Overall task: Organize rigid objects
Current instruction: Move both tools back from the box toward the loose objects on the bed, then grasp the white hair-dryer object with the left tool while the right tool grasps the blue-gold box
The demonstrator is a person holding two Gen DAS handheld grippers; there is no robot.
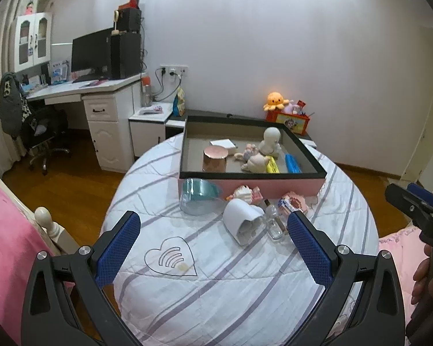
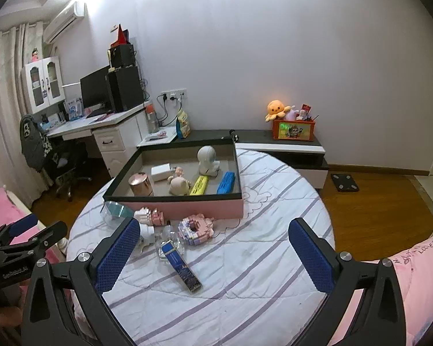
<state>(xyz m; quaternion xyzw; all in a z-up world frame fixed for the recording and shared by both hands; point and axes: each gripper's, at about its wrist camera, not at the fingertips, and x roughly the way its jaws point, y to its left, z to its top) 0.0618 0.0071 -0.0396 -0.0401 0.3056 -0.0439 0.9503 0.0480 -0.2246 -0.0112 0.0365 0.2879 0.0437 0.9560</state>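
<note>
A pink box with a black rim [image 1: 274, 187] [image 2: 187, 207] lies on the striped quilt. It holds a copper tin [image 1: 215, 158], a white figure [image 1: 270, 141], a yellow marker [image 1: 272, 165], a blue bar [image 1: 293, 163] and a small doll [image 1: 257, 161]. In front of it lie a teal-and-clear container [image 1: 197, 196], a tipped white cup [image 1: 242, 220], a glass bottle [image 1: 274, 222] [image 2: 169, 240], two block toys [image 1: 245, 194] [image 2: 194, 227] and a narrow blue box [image 2: 182, 265]. My left gripper [image 1: 213, 230] hovers open before the cup. My right gripper [image 2: 213, 239] is open above the blue box.
The quilt [image 1: 216, 288] covers a round bed that drops off to wooden floor on both sides. A desk with a monitor [image 1: 92, 52] stands at the left. A low cabinet [image 2: 288, 147] with an orange plush sits behind. Pink bedding [image 2: 418, 274] lies at the right.
</note>
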